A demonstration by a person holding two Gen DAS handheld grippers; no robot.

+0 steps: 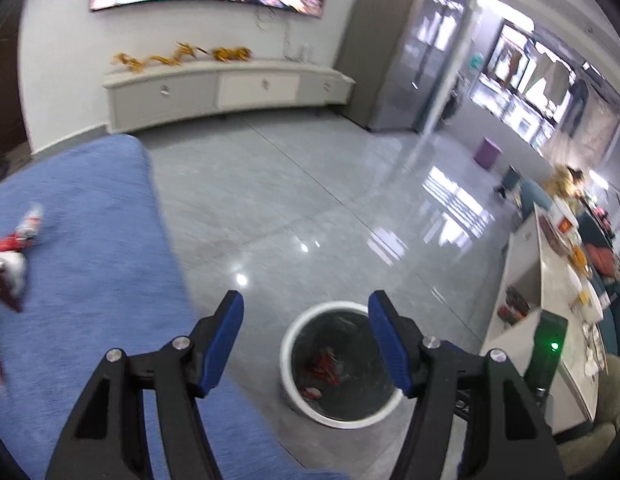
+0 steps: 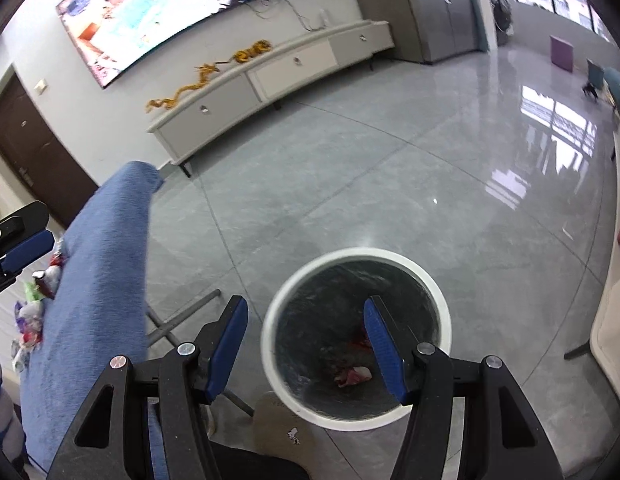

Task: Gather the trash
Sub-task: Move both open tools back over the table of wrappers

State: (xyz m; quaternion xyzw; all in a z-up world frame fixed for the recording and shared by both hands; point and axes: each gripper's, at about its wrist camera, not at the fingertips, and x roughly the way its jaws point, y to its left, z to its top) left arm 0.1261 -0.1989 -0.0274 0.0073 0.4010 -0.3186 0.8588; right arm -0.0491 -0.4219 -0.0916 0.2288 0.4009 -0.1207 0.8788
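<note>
Right wrist view: right tongs [image 2: 306,334] and left tongs [image 1: 306,330] both gape apart, empty, above bin [image 2: 278,312].

Wrappers [image 1: 14,256] on the blue surface [image 1: 90,220] smear with blur, cut by the frame edge (bin [image 2: 355,336] contents stay unidentifiable scraps).

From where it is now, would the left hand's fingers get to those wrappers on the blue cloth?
Probably yes. The left gripper is open and empty, and the wrappers lie uncovered on the blue cloth off to its side; nothing stands between.
</note>
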